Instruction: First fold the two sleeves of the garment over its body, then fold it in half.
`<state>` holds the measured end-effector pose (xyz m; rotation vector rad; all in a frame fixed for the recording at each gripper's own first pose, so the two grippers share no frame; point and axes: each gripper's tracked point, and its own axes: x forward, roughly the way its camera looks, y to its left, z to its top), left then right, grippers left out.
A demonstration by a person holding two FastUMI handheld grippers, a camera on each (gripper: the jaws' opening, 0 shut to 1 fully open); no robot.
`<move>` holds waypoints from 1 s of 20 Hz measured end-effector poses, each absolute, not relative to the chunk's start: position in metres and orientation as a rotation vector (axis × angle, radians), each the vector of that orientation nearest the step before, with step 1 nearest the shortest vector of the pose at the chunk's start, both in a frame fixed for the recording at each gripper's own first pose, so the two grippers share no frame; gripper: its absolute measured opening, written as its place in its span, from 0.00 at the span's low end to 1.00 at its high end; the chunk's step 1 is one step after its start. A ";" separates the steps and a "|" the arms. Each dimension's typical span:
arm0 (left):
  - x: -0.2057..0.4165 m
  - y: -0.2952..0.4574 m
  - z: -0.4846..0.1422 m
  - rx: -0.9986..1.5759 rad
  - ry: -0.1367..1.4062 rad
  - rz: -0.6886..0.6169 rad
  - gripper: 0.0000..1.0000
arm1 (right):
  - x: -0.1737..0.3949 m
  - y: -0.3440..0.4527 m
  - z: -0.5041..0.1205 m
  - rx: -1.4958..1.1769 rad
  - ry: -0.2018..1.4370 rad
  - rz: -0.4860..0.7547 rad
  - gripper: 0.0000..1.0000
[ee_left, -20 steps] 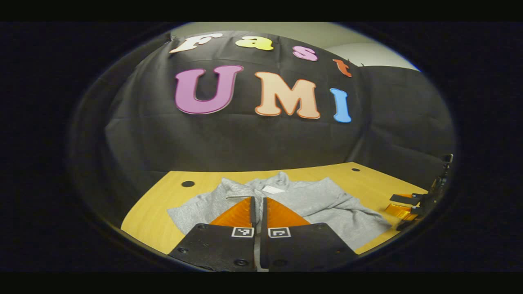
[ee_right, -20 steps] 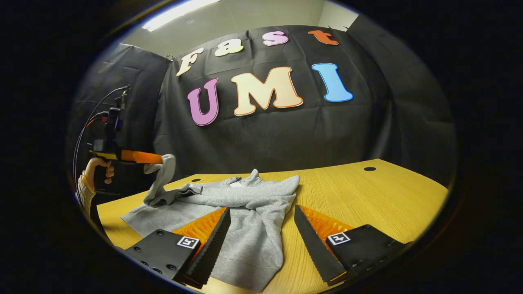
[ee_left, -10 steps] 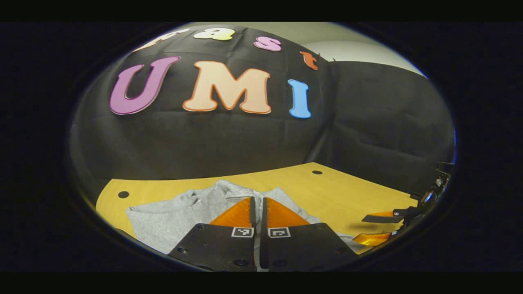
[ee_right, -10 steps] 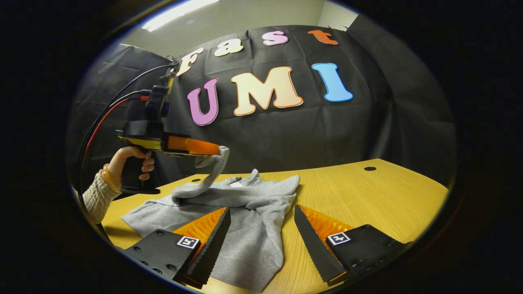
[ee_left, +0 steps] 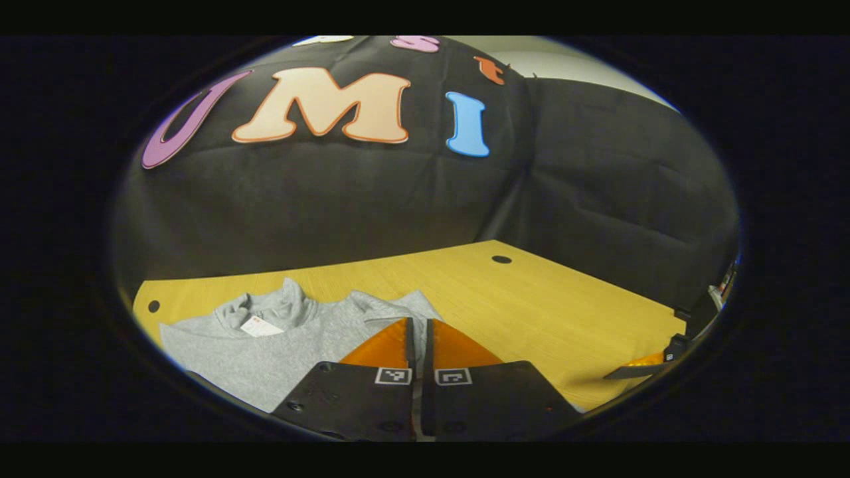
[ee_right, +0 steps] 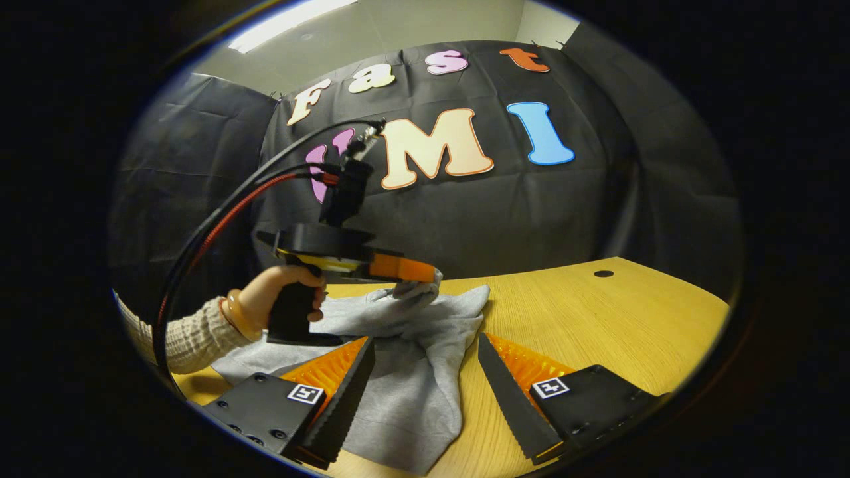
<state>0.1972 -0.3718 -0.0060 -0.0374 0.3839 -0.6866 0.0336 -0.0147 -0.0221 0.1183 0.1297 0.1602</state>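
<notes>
A grey sweatshirt (ee_right: 412,398) lies on the wooden table (ee_right: 617,325), collar toward the back wall; its white neck label (ee_left: 260,325) faces up. In the right gripper view a hand (ee_right: 282,295) holds my left gripper (ee_right: 431,273) level over the sweatshirt's chest, shut on a bunched sleeve cuff (ee_right: 415,291). That sleeve trails back to the left. In its own view, the left gripper (ee_left: 418,323) has its fingers pressed together above the sweatshirt (ee_left: 265,345). My right gripper (ee_right: 425,340) stands open low over the lower body, fingers astride a fold of cloth.
Bare table (ee_left: 531,299) stretches to the right of the garment, with a round cable hole (ee_left: 501,259) near the back. A black and red cable (ee_right: 219,219) arcs from the left gripper toward the left. The right gripper's fingertip (ee_left: 641,368) shows at the table's right edge.
The left gripper has carried the sleeve cuff from the garment's left side, up and across to the right, then down onto the chest. The right gripper has stayed still and open.
</notes>
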 end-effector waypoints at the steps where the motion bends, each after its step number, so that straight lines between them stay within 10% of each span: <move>1: 0.198 -0.373 -0.012 -0.049 0.397 -0.685 0.00 | 0.034 -0.015 -0.022 0.121 0.131 0.161 0.98; 8: 0.202 -0.376 -0.010 -0.066 0.376 -0.713 0.07 | 0.034 -0.015 -0.021 0.133 0.134 0.162 0.98; 12: 0.202 -0.359 0.014 -0.049 0.316 -0.690 0.97 | 0.035 -0.018 -0.023 0.133 0.137 0.146 0.98; 20: 0.167 -0.227 0.077 0.039 0.173 -0.513 0.94 | 0.035 -0.015 -0.035 0.116 0.234 0.142 0.98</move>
